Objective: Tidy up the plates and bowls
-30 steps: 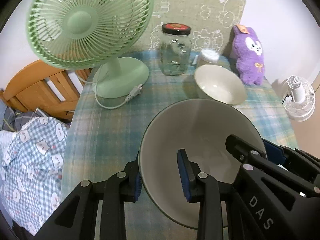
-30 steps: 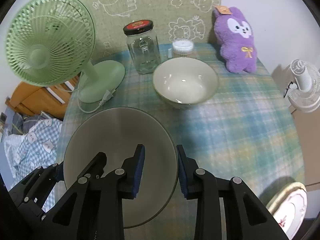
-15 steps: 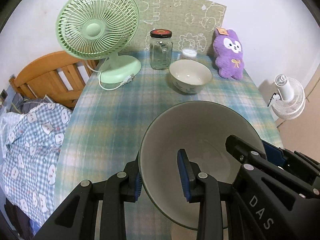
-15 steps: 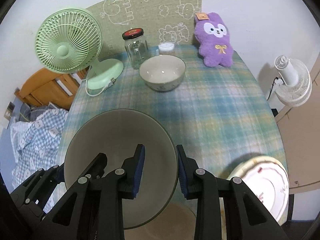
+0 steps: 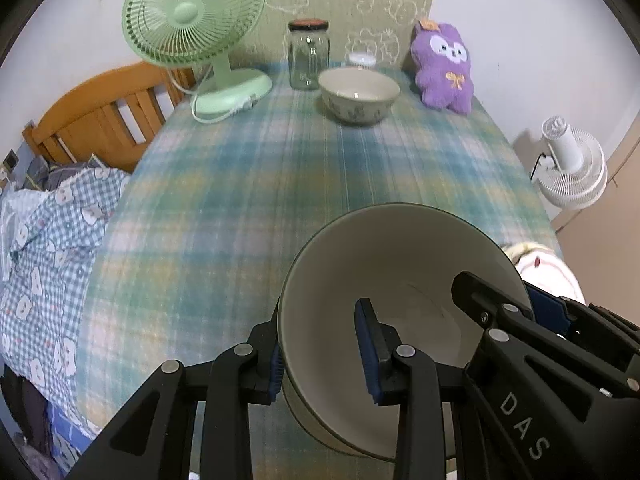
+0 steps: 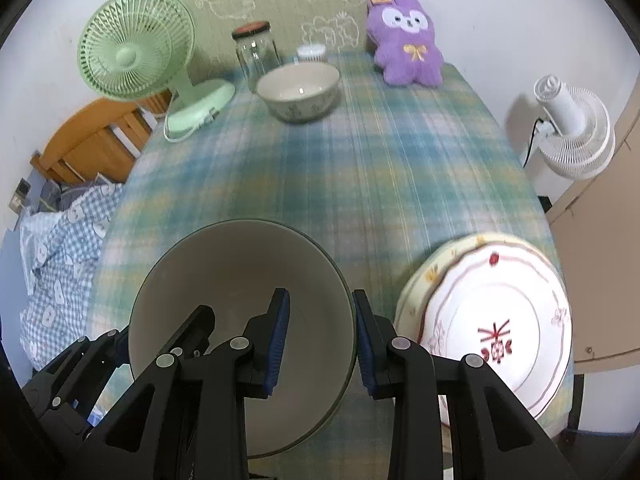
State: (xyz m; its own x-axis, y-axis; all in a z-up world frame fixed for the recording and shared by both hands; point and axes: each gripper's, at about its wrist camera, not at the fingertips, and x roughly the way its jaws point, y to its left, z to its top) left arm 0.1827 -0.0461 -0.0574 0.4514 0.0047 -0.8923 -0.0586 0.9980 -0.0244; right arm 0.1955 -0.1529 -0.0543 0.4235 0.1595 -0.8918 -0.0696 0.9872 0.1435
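A large grey-white bowl (image 5: 400, 280) is held at the near end of the table by both grippers. My left gripper (image 5: 322, 348) straddles its left rim, with one finger inside and one outside. My right gripper (image 6: 320, 338) straddles its right rim (image 6: 348, 320) the same way; the bowl fills the lower left of the right wrist view (image 6: 240, 300). A smaller patterned bowl (image 5: 359, 94) stands at the far end, also in the right wrist view (image 6: 298, 90). A white plate with red pattern (image 6: 492, 332) lies on another plate at the near right.
At the far end of the plaid-clothed table (image 5: 280, 168) stand a green fan (image 5: 196, 20), a glass jar (image 5: 308, 54), a small white tub (image 5: 361, 59) and a purple plush toy (image 5: 442, 64). A wooden bed frame (image 5: 100, 112) is left; a white fan (image 5: 568, 164) stands right.
Both grippers have pulled back from the far end with the large bowl between them. The small bowl, jar and fan now look farther away, and the plates have come into view.
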